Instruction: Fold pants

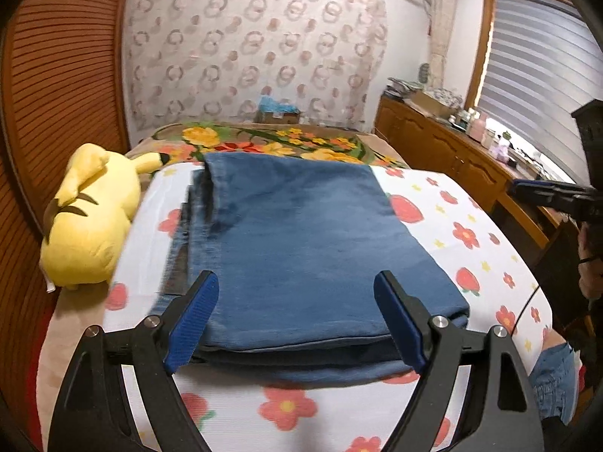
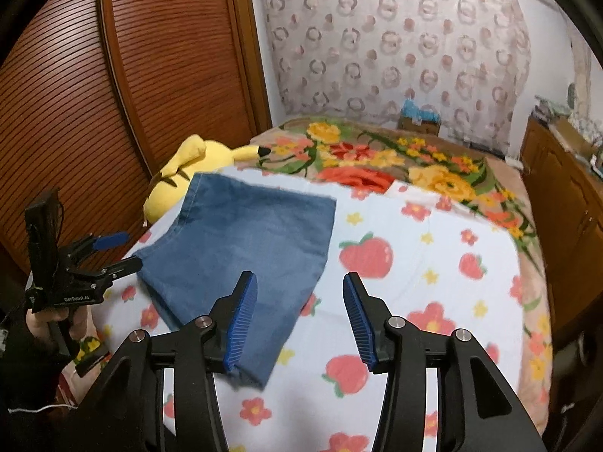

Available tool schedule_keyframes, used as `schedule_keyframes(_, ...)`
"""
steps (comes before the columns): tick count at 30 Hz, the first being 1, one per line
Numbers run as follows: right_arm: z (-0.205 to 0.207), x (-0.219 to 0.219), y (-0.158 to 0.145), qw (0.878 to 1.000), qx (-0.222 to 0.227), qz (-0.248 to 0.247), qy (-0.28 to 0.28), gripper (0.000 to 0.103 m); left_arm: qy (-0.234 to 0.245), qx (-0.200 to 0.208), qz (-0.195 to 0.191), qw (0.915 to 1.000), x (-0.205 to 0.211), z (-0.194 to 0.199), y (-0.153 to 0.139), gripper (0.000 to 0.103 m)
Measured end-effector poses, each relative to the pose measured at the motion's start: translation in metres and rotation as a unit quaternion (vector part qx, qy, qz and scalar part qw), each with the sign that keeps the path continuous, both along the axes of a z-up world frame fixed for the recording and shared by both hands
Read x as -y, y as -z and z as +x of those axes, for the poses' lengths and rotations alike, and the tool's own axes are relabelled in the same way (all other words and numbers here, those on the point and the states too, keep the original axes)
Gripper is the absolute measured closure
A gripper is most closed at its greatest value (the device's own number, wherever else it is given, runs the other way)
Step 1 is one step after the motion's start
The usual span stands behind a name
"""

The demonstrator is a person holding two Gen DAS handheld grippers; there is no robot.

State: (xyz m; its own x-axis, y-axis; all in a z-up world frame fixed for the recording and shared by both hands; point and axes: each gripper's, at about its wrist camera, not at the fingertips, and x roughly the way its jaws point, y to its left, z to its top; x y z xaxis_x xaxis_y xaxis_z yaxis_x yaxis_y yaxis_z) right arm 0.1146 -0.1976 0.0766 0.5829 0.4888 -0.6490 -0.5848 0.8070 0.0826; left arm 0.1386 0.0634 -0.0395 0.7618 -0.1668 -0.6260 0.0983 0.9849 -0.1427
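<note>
Two grippers, jaws spread, pinching nothing: left gripper (image 1: 296, 316) | right gripper (image 2: 301, 320) | pants (image 1: 301, 241) lie folded beyond left jaws; likely soft, limp, thick denim; pinch stacked near edge.

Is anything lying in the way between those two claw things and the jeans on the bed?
Nothing visible. The folded jeans lie directly below the open left gripper, and the open right gripper hovers at their near corner. The yellow plush toy sits off to the side.

Folded pants (image 1: 301, 241) lie just ahead of the left gripper (image 1: 297, 320) (jaws wide apart, holding nothing).
</note>
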Motion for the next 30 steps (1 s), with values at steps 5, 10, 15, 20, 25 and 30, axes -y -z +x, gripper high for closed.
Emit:
schedule_keyframes(5, 0.013, -0.015, 0.023, 0.999, -0.038, 0.003, -0.008, 0.053, 0.014, -0.015, 0.002, 0.9998, 0.012, 0.004, 0.011, 0.018)
schedule_keyframes(10, 0.029, -0.030, 0.051, 0.998, -0.067, 0.002, -0.014, 0.053, 0.019, -0.037, 0.006, 0.9991, 0.019, 0.009, 0.026, 0.018)
schedule_keyframes(15, 0.046, -0.038, 0.075, 0.995, -0.099, -0.008, -0.006, 0.053, 0.014, -0.055, 0.017, 0.9982, 0.022, 0.010, 0.040, 0.018)
schedule_keyframes(20, 0.063, -0.032, 0.086, 0.992, -0.129, 0.010, 0.004, 0.053, 0.014, -0.071, 0.021, 0.9971, 0.022, 0.012, 0.051, 0.018)
schedule_keyframes(25, 0.070, -0.029, 0.088, 0.990, -0.138, 0.021, 0.009, 0.053, 0.015, -0.075, 0.028, 0.9967, 0.024, 0.014, 0.058, 0.018)
schedule_keyframes(30, 0.072, -0.029, 0.097, 0.989, -0.146, 0.033, 0.007, 0.053, 0.018, -0.072, 0.034, 0.9967, 0.024, 0.013, 0.062, 0.018)
